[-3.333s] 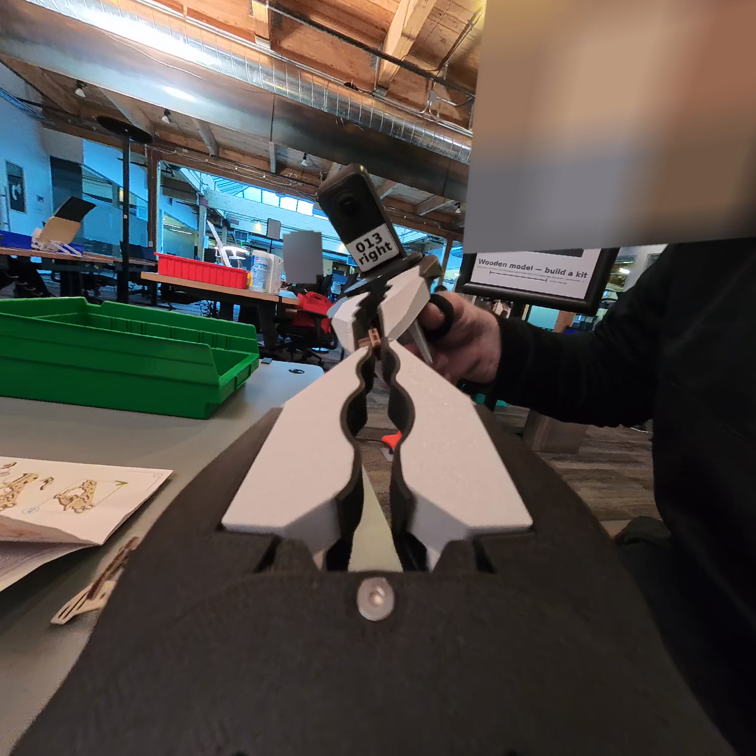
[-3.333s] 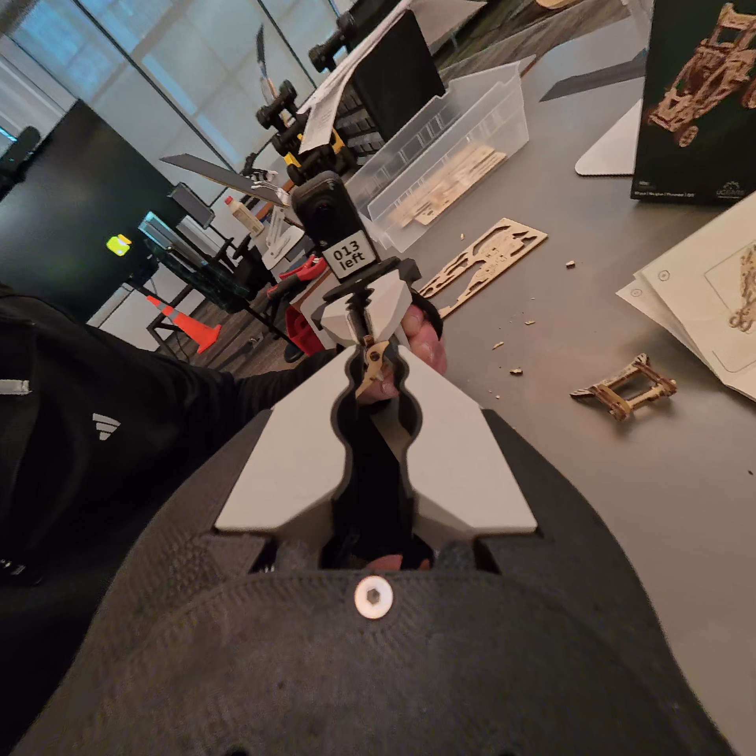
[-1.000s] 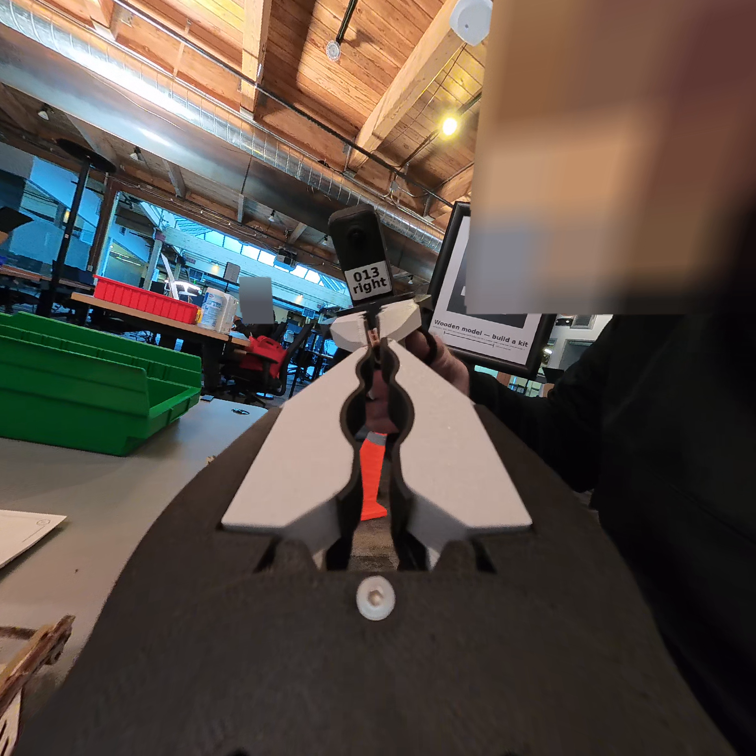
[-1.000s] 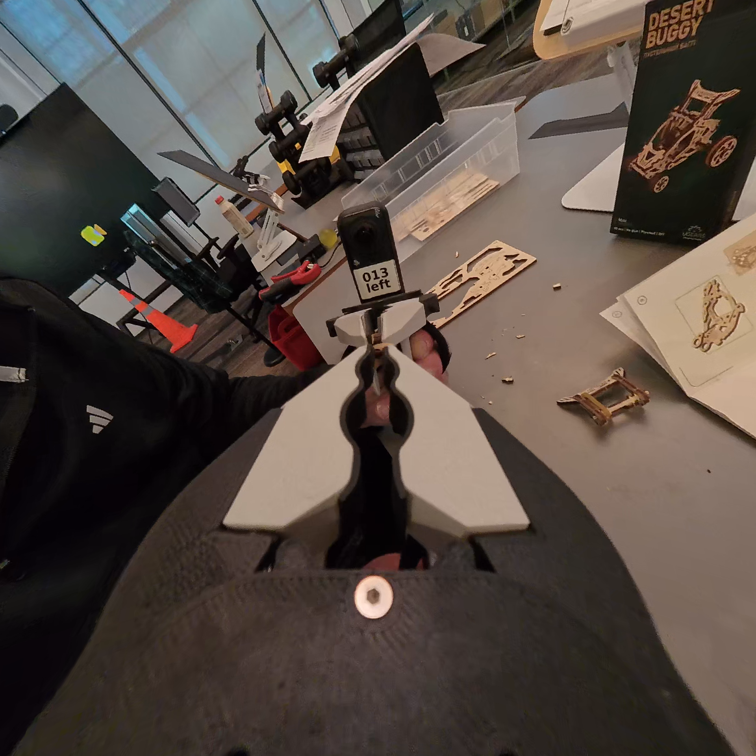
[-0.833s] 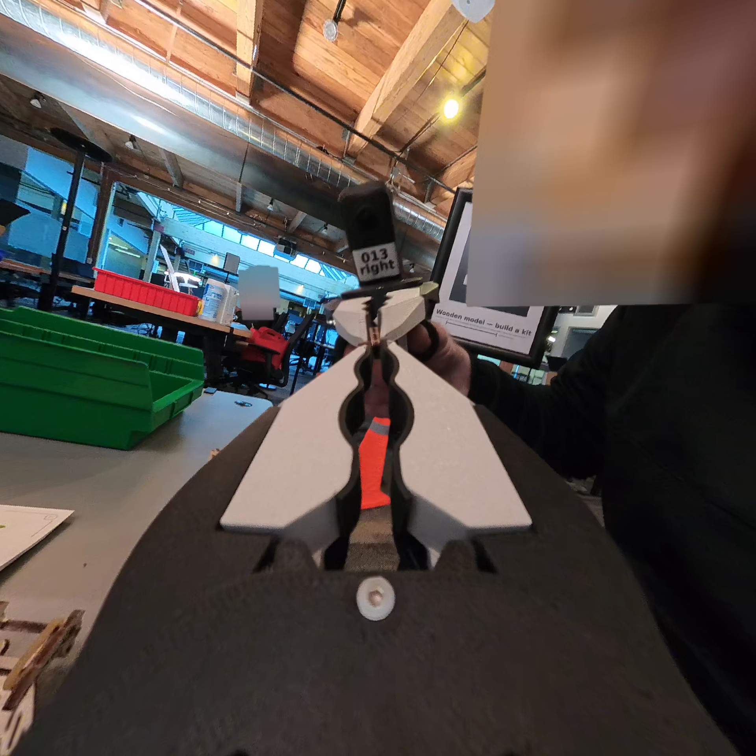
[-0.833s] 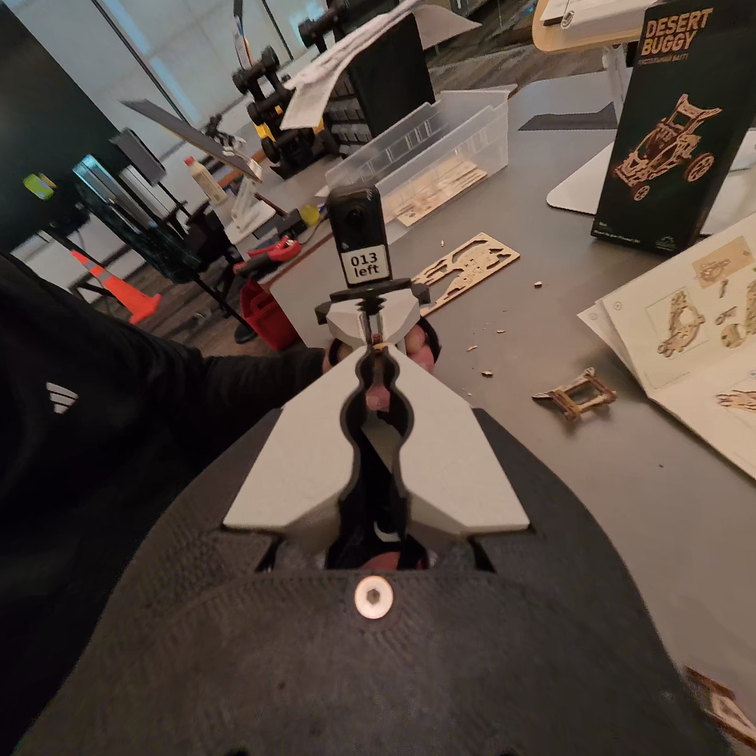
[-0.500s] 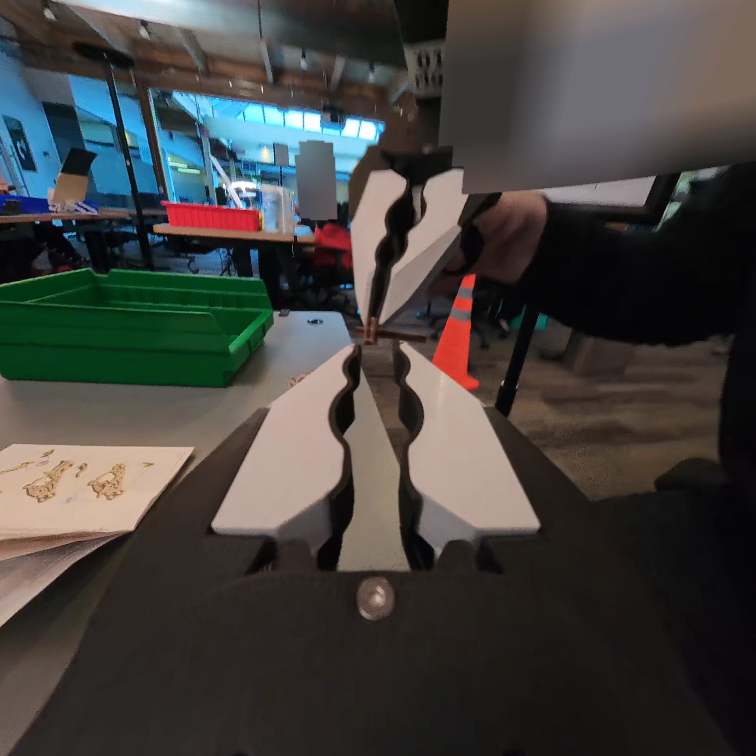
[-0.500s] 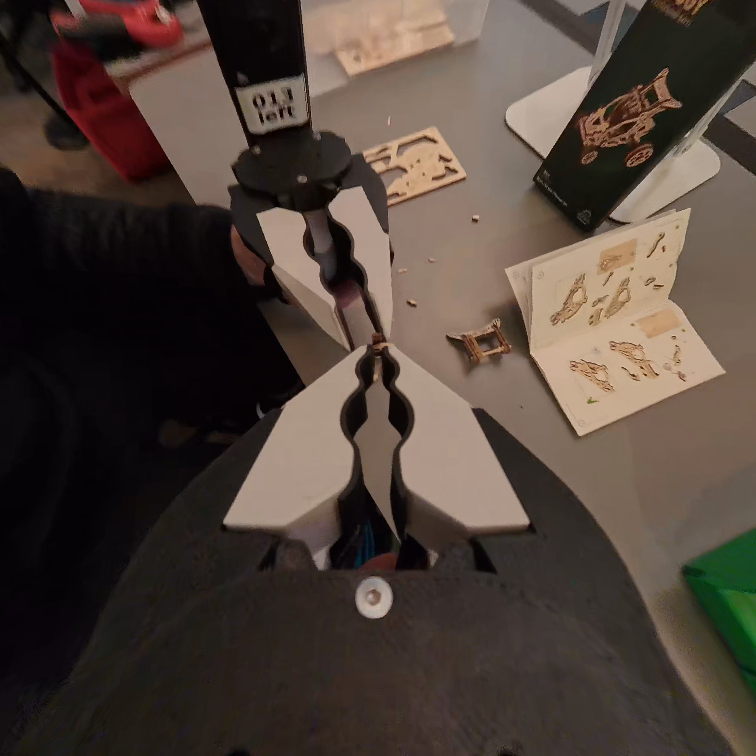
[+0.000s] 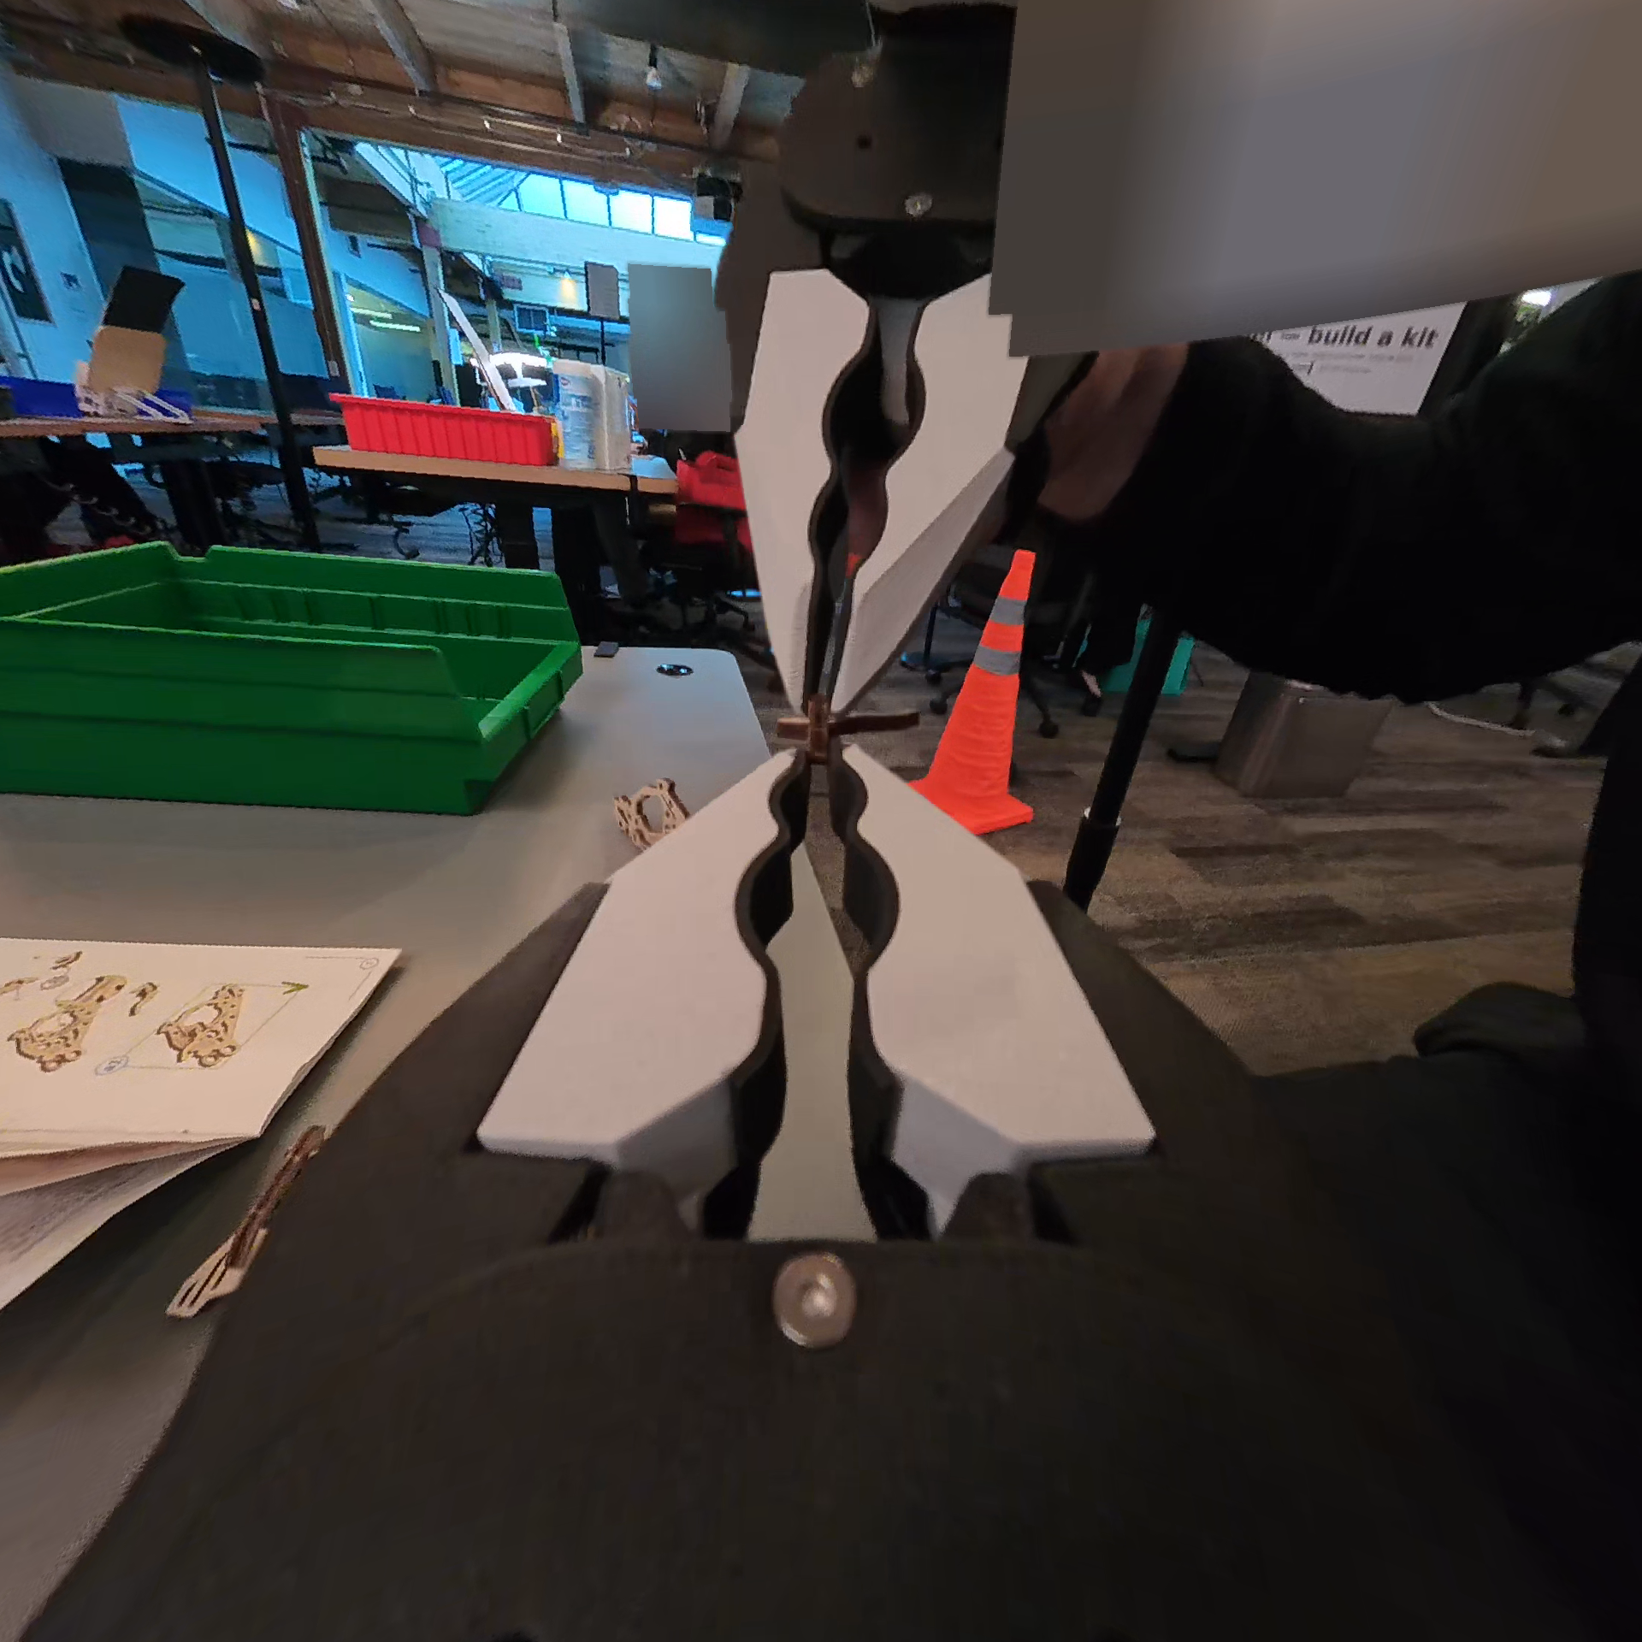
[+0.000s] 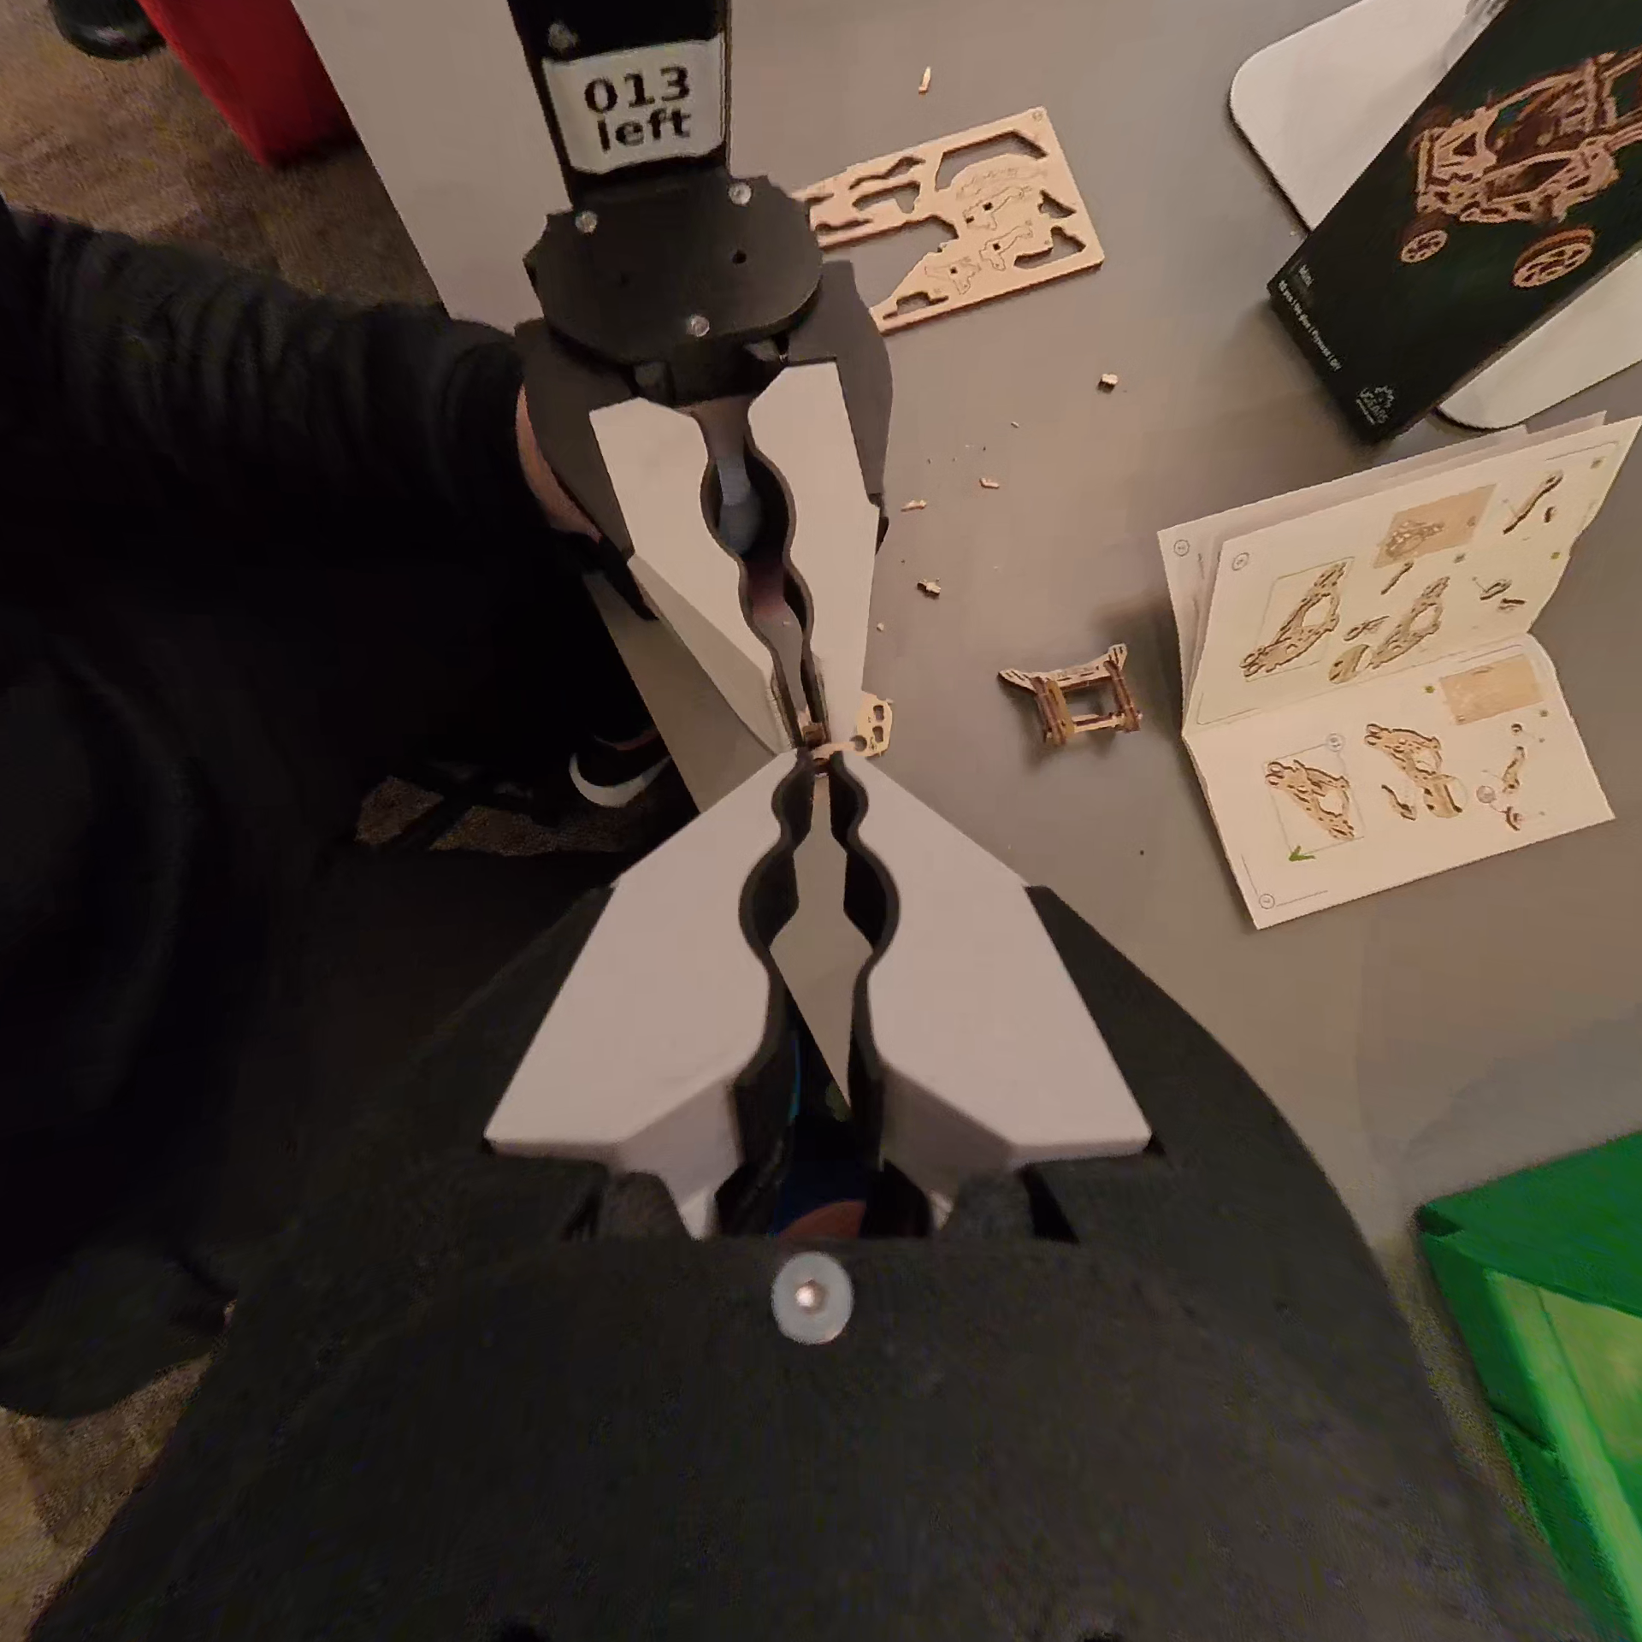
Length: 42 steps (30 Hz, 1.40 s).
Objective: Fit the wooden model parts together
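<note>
1. Tilted down toward the grey tabletop [image 10: 1155,1066] since a second ago, when both claws met nose to nose in mid-air with the ceiling behind; lined up tip to tip now above the tabletop's edge.
2. Left claw [image 9: 816,766] closed at the tips on a small brown wooden model piece [image 9: 814,724], held upright; seen in the right wrist view coming down from above [image 10: 810,730].
3. Right claw [image 10: 822,771] pinched together on a thin flat pale wooden part [image 10: 869,724], sticking out sideways to the right of the tips; seen in the left wrist view pointing down from above [image 9: 813,702].
4. Two wooden pieces crossed and touching between the opposed tips, the flat one lying level across the upright one [image 9: 875,720].
5. Resting on the tabletop: small assembled wooden frame [image 10: 1071,695], open instruction booklet with drawings of parts [image 10: 1386,675], punched-out plywood sheet [image 10: 960,231], scattered wood crumbs [image 10: 928,586].
6. Standing at the far right: dark box with a picture of a wooden buggy [image 10: 1466,204].
7. Placed on the left side in the left wrist view: green plastic bin [image 9: 267,675], with another loose wooden part [image 9: 653,810] just beside the left claw's finger.
8. Beyond the tabletop on the carpet: orange traffic cone [image 9: 986,702].
</note>
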### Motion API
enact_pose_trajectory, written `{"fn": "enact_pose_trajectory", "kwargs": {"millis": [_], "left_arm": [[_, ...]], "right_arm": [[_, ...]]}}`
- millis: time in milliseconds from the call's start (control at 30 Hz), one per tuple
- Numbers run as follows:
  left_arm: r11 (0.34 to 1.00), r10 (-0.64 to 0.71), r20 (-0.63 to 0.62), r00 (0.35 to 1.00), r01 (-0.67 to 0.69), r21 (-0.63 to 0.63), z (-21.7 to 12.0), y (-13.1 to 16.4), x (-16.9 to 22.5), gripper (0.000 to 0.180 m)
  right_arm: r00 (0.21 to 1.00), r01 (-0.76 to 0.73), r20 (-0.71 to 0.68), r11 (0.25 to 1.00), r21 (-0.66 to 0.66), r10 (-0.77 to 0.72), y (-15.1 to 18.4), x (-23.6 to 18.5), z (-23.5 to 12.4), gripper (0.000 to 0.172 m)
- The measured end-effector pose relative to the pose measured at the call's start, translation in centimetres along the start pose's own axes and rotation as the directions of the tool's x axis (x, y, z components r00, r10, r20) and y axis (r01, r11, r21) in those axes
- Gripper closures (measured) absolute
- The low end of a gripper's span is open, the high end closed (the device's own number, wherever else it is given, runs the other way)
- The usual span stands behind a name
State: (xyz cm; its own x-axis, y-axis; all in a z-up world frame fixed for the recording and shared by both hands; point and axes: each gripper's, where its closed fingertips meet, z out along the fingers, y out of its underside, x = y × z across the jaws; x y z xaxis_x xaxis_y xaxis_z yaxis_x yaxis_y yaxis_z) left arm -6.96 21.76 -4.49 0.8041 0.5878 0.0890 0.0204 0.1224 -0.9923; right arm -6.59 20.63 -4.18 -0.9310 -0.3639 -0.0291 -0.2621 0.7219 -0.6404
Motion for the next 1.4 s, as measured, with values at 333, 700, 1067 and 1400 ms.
{"fn": "enact_pose_trajectory", "kwargs": {"millis": [333,700,1067,1400], "left_arm": [[0.797,0.604,0.407,0.686,-0.5,-0.339,-0.9,0.0,-3.5,0.163],[0.407,0.908,0.353,0.225,-0.67,-0.621,0.5,-0.1,-2.9,0.163],[0.36,0.925,0.342,0.167,-0.676,-0.643,0.5,-0.7,-2.6,0.172],[0.523,0.843,0.441,0.307,-0.655,-0.545,-0.4,-2.3,-2.6,0.174]], "right_arm": [[0.844,-0.536,0.228,0.79,0.297,0.486,-0.8,2.0,-0.9,0.171],[0.626,-0.774,0.474,0.569,0.279,0.619,0.0,2.1,-0.3,0.171],[0.552,-0.829,0.531,0.491,0.268,0.643,0.0,2.1,-0.2,0.171],[0.548,-0.835,0.558,0.452,0.315,0.623,-1.5,2.1,-0.7,0.159]]}}
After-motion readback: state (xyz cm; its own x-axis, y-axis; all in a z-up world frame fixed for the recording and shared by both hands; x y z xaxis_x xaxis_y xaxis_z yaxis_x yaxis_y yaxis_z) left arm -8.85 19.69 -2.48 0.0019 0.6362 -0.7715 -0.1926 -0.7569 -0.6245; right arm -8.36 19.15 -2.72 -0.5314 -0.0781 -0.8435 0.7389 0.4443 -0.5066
